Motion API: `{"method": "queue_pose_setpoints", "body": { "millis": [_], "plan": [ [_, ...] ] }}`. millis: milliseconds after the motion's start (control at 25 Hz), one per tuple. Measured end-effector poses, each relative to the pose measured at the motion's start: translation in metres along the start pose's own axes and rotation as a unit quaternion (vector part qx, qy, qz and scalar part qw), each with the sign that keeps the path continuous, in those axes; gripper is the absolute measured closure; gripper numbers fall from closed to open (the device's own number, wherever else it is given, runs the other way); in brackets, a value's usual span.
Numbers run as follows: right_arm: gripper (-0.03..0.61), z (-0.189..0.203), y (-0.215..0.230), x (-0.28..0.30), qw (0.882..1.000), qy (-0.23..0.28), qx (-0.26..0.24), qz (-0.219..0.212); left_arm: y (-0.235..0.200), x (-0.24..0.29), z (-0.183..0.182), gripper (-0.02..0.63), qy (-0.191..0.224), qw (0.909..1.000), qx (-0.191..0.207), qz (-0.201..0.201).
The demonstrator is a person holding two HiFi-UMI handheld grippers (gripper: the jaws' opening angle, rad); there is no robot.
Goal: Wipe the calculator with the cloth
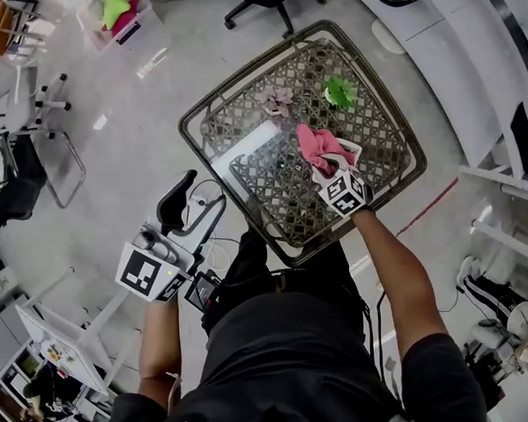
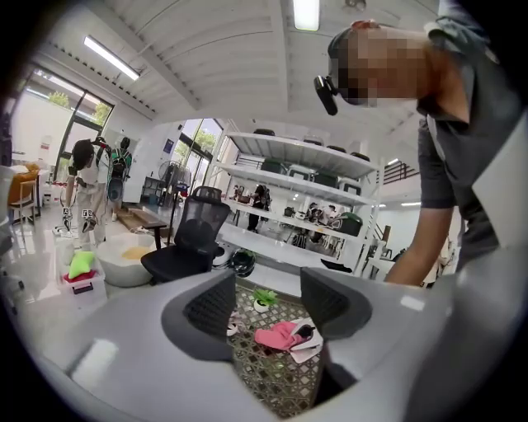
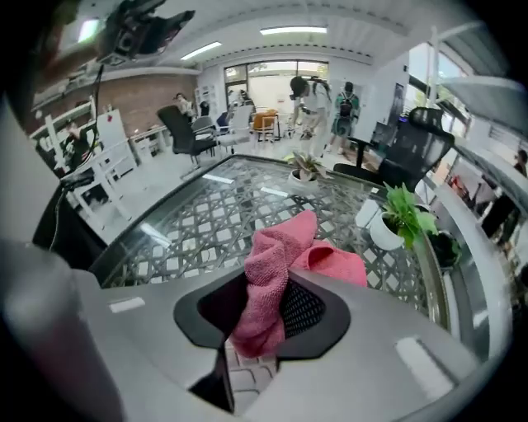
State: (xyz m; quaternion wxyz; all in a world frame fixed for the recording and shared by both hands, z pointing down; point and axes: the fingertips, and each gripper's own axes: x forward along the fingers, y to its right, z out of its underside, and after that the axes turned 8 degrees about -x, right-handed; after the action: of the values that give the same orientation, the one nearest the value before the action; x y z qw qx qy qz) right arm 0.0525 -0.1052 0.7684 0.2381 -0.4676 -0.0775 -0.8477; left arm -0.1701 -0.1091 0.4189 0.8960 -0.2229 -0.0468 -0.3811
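The right gripper (image 3: 264, 311) is clenched on the cloth (image 3: 277, 257), a pink, nubby terry rag. It is bunched into a thick fold between the black dimpled pads (image 3: 304, 308), and its loose end spills onto the table (image 1: 264, 186). The table is a glass sheet over open woven lattice, with a rounded square rim. The calculator (image 3: 247, 376) lies right under those jaws, below the cloth's hanging end. Only a patch of pale square keys in neat rows shows. The left gripper (image 1: 193, 197) hangs off the table's near corner with its jaws released and empty. A leafy plant (image 1: 339, 91) in a white pot stands at the far side.
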Motion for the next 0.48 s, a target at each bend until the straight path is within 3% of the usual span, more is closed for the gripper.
{"method": "queue_pose_setpoints", "body": {
  "millis": [240,480],
  "plan": [
    [0.483,0.017,-0.001,-0.012,0.995,-0.017,-0.102,-0.012,0.009,0.016,0.001,0.325,-0.011,0.9999,-0.004,0.011],
    [0.483,0.033,0.01,-0.027,0.996,-0.014,-0.091,0.006,0.019,0.036,-0.002,0.325,-0.009,0.9995,0.013,0.026]
  ]
}}
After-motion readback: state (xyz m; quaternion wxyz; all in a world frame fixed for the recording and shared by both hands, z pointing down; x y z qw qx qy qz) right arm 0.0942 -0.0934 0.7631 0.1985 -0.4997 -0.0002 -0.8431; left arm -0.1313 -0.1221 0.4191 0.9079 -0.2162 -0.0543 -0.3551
